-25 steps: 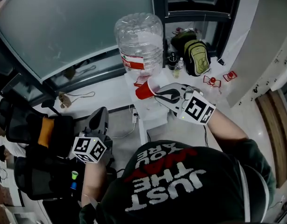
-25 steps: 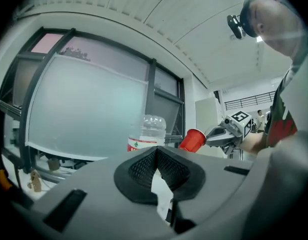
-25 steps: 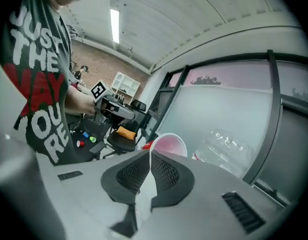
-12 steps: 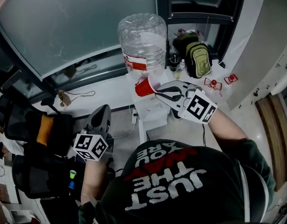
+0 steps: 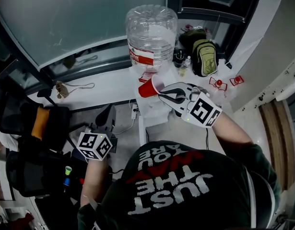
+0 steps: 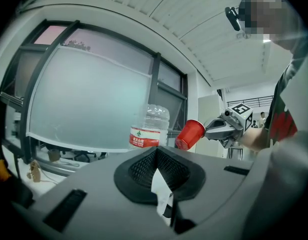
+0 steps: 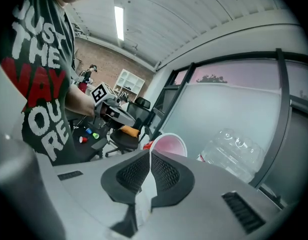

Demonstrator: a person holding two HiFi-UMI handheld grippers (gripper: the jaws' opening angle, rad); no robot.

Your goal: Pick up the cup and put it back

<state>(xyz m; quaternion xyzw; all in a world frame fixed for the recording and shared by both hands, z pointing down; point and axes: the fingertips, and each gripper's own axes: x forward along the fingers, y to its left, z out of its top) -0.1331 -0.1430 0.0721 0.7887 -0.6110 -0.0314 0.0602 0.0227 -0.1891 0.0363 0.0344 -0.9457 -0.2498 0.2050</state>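
A red cup point(image 5: 148, 87) with a pale inside hangs tilted in the air just in front of the big clear water bottle point(image 5: 151, 37). My right gripper point(image 5: 161, 94) is shut on the cup's rim; in the right gripper view the rim point(image 7: 169, 146) shows right behind the closed pads. The left gripper view shows the cup point(image 6: 190, 134) and the right gripper point(image 6: 211, 130) from the side. My left gripper point(image 5: 109, 113) hangs low at the left, far from the cup. Its pads point(image 6: 143, 164) meet with nothing between them.
The bottle stands on a white dispenser point(image 5: 154, 111) before a large frosted window point(image 5: 80, 18). A green backpack point(image 5: 204, 56) lies behind it on the right. Black office chairs point(image 5: 37, 133) crowd the left, with small coloured cups point(image 5: 68, 170) near them.
My left gripper has sunk a little at the left. The right gripper keeps the cup at the same spot by the bottle. The head view has shifted slightly.
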